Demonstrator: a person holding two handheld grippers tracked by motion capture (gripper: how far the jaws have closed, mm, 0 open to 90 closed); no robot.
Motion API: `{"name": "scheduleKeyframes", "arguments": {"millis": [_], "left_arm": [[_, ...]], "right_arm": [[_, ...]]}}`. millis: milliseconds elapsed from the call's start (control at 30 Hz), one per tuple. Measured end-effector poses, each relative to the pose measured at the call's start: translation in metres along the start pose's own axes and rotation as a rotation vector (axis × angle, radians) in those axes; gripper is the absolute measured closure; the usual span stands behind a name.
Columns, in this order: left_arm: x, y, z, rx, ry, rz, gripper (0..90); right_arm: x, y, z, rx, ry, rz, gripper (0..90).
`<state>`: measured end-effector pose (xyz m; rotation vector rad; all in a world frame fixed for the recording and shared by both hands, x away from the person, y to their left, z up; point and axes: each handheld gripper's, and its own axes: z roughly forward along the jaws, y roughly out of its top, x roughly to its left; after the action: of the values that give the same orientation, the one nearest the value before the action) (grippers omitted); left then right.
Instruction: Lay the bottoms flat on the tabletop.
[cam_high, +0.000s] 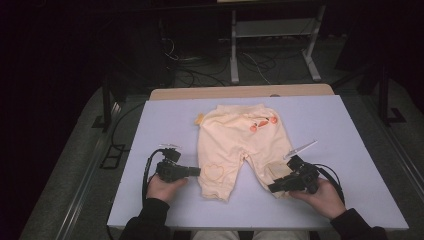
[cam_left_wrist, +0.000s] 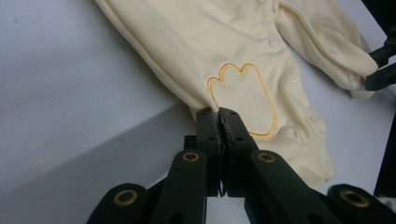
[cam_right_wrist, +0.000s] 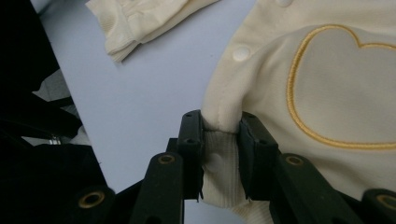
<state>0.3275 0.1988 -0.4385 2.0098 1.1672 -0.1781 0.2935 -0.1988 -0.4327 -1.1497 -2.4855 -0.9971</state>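
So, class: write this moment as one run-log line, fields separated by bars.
item: cream baby trousers flat on table | left gripper: shut on outer leg edge | right gripper: shut on other leg's cuff

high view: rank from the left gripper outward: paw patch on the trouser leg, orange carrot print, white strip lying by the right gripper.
From the left gripper:
1. Paw patch, right beside its jaws, on the near leg of the cream trousers.
2. Orange carrot print, up by the waistband, toward the table's far side.
3. White strip, beyond the other leg, on the right side.
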Motion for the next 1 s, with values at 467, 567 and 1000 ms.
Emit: {"name": "scheduleKeyframes", "arguments": {"millis": [467,567,1000], "left_arm": [[0.001,0.0,-0.002,0.005,0.005,0.008,85.9],[0.002,-0.001,-0.004,0.0,0.015,0.014,85.7],[-0.006,-0.003,-0.013,-0.104,0.044,0.106,48.0]], "right_arm": [[0.006,0.002,0.002,-0.017,0.05,-0.021,49.2],[0.006,0.002,-0.002,-0.06,0.032,-0.036,41.3],[0.007,0.002,-0.023,-0.232,-0.08,-0.089,5.0]]}}
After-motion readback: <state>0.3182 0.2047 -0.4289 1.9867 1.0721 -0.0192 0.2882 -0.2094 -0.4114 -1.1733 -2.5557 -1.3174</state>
